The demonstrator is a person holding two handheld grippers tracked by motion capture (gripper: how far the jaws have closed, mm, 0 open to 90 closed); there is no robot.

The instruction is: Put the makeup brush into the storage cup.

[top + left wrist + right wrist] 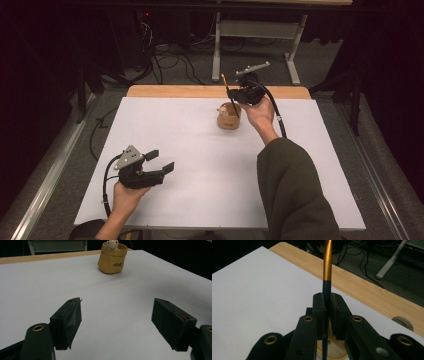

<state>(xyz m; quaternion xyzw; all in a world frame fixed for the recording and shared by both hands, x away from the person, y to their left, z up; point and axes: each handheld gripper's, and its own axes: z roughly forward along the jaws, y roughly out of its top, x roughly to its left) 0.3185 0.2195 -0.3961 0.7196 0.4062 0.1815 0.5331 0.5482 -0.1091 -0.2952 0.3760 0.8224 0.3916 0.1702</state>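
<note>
Nearest the high camera, a sleeve in dark olive comes up from the bottom edge on the right, and its hand holds the right gripper over the far part of the table. That gripper's jaws are clamped tight on a pen, a thin stick with a dark lower shaft and an orange-gold upper end. In the right gripper view the pen rises upright between the two black pads, which press on its dark part, and its lower end runs down toward the round mouth of the cup seen just below the jaws. The cup is a small tan pot with a little animal figure at its rim; it stands on the white sheet near the far edge, just below the right gripper and touching nothing else. At the near left, the left gripper is held low over the sheet, well apart from the cup, its jaws spread wide with nothing between them. In the left gripper view the cup stands far ahead, beyond the open jaws.
</note>
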